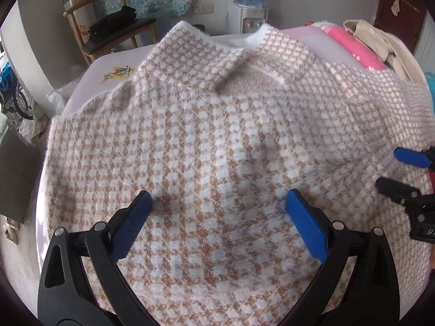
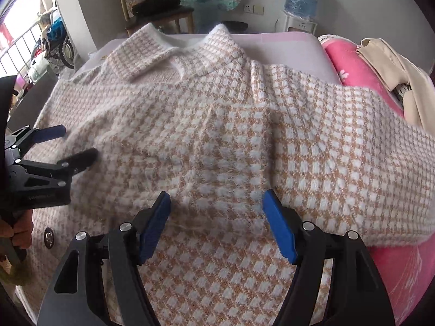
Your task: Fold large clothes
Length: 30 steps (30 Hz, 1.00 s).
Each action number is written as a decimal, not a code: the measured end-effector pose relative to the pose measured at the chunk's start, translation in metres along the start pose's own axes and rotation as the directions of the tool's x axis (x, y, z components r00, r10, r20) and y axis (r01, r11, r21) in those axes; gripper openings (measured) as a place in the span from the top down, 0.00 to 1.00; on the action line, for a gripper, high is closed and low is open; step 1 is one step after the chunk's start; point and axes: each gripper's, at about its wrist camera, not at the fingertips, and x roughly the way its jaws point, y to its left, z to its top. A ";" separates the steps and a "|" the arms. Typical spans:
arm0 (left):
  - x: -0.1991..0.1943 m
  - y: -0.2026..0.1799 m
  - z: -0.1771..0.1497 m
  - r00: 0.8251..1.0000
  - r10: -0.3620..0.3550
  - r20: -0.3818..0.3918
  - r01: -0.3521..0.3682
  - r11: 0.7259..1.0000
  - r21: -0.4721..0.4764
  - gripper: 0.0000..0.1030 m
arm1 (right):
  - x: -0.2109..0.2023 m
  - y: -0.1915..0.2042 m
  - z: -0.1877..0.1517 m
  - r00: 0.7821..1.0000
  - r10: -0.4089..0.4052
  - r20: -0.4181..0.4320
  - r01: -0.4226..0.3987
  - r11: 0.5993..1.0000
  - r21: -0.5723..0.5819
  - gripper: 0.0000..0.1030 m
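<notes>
A fuzzy tan-and-white houndstooth sweater (image 1: 217, 141) lies spread front-up on the pale table (image 1: 92, 76), collar at the far side. It also fills the right wrist view (image 2: 217, 135), where its right sleeve (image 2: 353, 146) is folded across toward the body. My left gripper (image 1: 218, 198) is open and empty, just above the sweater's lower body. My right gripper (image 2: 216, 199) is open and empty over the sweater's middle. The right gripper also shows at the right edge of the left wrist view (image 1: 391, 167), and the left gripper at the left edge of the right wrist view (image 2: 73, 142).
A pink blanket (image 2: 350, 62) and a beige garment (image 2: 394, 70) are piled at the table's far right. A wooden chair (image 1: 114, 27) with dark clothing and a water dispenser (image 1: 248, 8) stand behind the table. Clutter and a bicycle (image 2: 58, 40) are at the left.
</notes>
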 end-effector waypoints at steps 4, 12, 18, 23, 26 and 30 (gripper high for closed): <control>0.002 0.004 0.000 0.999 -0.023 -0.033 0.023 1.000 0.000 0.07 | 0.004 -0.009 -0.001 1.000 0.003 -0.013 -0.003 0.999 0.049 0.17; 0.004 0.003 0.003 0.998 -0.018 -0.054 0.017 1.000 -0.006 0.06 | 0.008 -0.020 -0.004 0.997 0.064 -0.041 -0.060 0.994 0.095 0.06; 0.007 0.003 0.006 0.998 -0.025 -0.058 0.026 1.000 0.010 0.06 | 0.012 -0.014 0.000 0.995 0.039 -0.091 -0.035 0.998 0.045 0.06; 0.011 0.001 0.009 0.998 -0.026 -0.051 0.027 0.999 0.017 0.06 | 0.013 -0.016 0.002 0.991 0.062 -0.122 -0.058 0.998 0.038 0.06; 0.012 -0.001 0.008 0.999 -0.024 -0.038 0.025 1.000 0.016 0.06 | 0.005 -0.023 0.004 0.990 0.056 -0.130 -0.043 0.993 0.106 0.06; 0.011 0.000 0.006 0.999 -0.025 -0.041 0.025 1.000 0.018 0.06 | -0.033 -0.042 0.010 0.999 0.035 -0.021 -0.032 0.989 0.146 0.06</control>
